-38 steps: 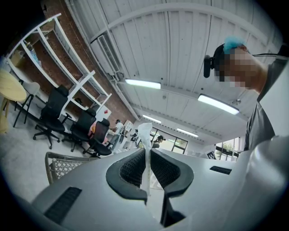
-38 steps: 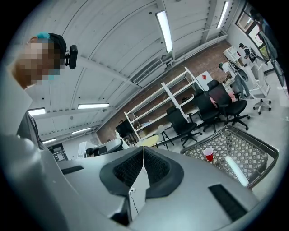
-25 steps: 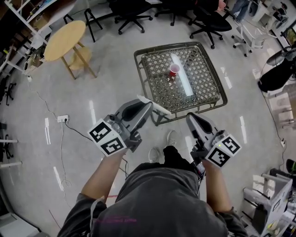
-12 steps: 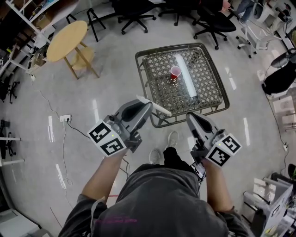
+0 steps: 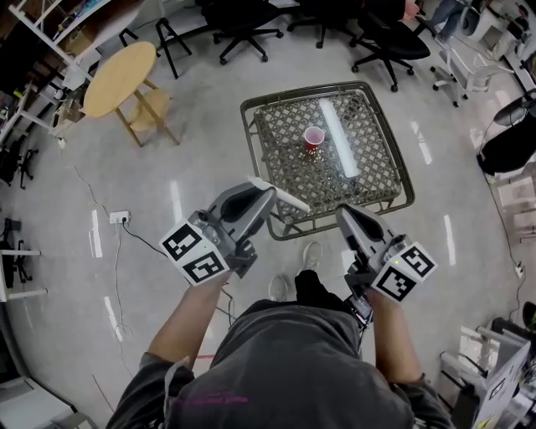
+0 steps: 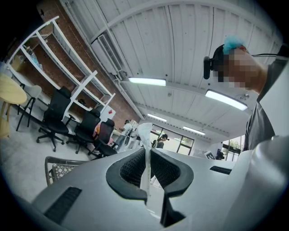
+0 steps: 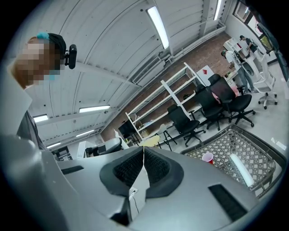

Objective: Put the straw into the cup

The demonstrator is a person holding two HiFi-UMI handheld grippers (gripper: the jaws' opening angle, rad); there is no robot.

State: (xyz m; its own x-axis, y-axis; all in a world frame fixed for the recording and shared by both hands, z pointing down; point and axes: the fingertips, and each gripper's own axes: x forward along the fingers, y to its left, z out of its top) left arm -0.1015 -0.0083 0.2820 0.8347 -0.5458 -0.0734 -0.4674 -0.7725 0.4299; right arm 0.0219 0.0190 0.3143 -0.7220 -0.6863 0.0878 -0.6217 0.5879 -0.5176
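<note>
Left gripper (image 5: 261,191) clenches a thin white straw (image 5: 283,197), seemingly paper-wrapped; right gripper (image 5: 345,214) closed, empty.

Cup (image 5: 313,136) on table (image 5: 303,92), tube (image 5: 340,138) just right of it, chairs (image 5: 243,21) behind; straw (image 5: 285,198) in left gripper (image 5: 267,192), before the table.

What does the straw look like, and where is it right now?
The straw is thin and white, looks like paper, and has a wider, flattened top end. It is pinched between the shut jaws of the left gripper, crosswise, with an end sticking out on each side. Nothing else touches it. It is up in the air near the person, not yet in the red cup on the mesh table.
</note>
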